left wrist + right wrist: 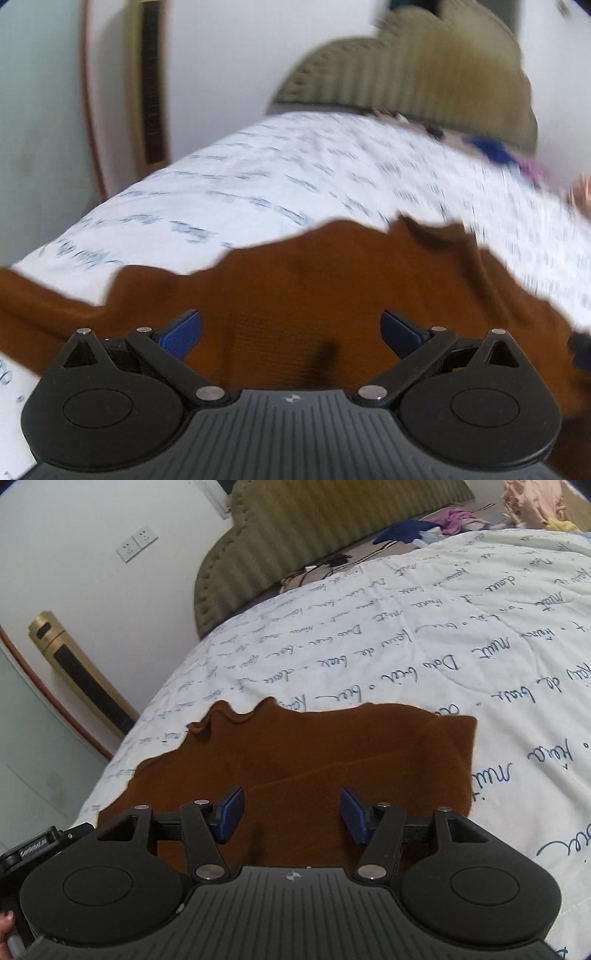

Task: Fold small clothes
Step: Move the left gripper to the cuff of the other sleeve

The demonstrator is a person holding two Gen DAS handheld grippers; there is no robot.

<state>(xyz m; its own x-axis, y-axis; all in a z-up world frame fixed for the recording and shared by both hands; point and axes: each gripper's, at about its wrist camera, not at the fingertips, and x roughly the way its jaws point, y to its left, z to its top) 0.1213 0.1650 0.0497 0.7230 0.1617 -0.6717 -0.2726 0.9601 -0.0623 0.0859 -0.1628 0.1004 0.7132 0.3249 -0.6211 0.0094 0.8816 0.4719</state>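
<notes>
Both the left gripper (pixel 290 330) and the right gripper (pixel 291 821) hover with jaws spread wide, holding nothing, just over the brown garment (pixel 314 753) lying partly folded on the bed's quilt (pixel 424 653). A pinch here may catch only the top layer, or the quilt beneath. Beyond, loose clothes (pixel 417 530) lie by the headboard (pixel 295 542).
</notes>
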